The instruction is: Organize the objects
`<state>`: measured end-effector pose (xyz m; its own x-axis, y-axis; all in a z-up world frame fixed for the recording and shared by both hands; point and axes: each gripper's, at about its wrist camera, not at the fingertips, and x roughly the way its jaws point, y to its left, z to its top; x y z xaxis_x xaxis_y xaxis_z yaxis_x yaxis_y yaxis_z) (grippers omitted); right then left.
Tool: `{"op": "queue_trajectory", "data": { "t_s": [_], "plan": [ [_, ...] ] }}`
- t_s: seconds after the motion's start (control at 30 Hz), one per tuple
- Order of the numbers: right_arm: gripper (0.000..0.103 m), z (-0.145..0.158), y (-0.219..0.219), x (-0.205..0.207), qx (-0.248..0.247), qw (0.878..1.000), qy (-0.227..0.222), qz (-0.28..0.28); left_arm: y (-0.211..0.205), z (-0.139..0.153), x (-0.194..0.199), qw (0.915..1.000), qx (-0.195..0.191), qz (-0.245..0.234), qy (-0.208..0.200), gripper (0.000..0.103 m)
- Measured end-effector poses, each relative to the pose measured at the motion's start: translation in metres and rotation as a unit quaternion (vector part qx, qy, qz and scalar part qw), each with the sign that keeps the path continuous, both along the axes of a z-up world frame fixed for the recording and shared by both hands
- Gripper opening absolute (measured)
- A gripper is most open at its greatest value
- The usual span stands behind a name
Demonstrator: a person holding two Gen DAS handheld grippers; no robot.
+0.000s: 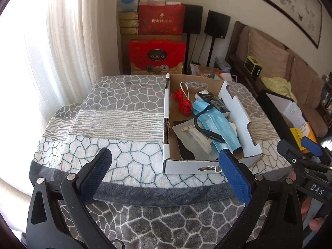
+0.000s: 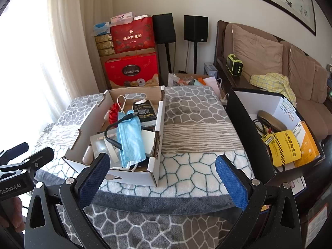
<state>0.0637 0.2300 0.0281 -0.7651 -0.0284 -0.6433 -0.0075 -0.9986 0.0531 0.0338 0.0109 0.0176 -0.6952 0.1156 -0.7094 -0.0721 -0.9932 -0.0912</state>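
Observation:
A white cardboard tray (image 1: 187,167) (image 2: 132,176) sits on the patterned blanket. It holds a blue face mask (image 1: 215,122) (image 2: 129,137), a red cord bundle (image 1: 183,102) (image 2: 113,114), a black cable (image 1: 199,124) (image 2: 110,133), a dark packet (image 1: 213,101) (image 2: 145,110) and clear wrappers (image 1: 191,137). My left gripper (image 1: 166,166) is open and empty, just in front of the tray. My right gripper (image 2: 164,170) is open and empty, at the tray's near right corner. Each gripper shows at the edge of the other's view (image 1: 296,151) (image 2: 31,153).
A black box (image 2: 244,124) (image 1: 274,105) at the right holds a yellow packet (image 2: 284,147), an orange box (image 2: 309,143) and cables. Red gift boxes (image 2: 132,72), two speakers (image 2: 196,28) and a brown sofa (image 2: 269,58) stand behind. The blanket (image 1: 116,124) covers the surface.

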Motion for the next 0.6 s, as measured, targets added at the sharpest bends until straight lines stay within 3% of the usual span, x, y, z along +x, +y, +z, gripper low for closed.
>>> {"op": "queue_trajectory", "data": {
  "t_s": [0.6],
  "plan": [
    [0.102,0.0008,0.0008,-0.0006,0.0,1.0,0.0,0.0,0.0015,-0.0022,-0.0008,1.0,-0.004,-0.005,-0.006,0.103]
  ]
}}
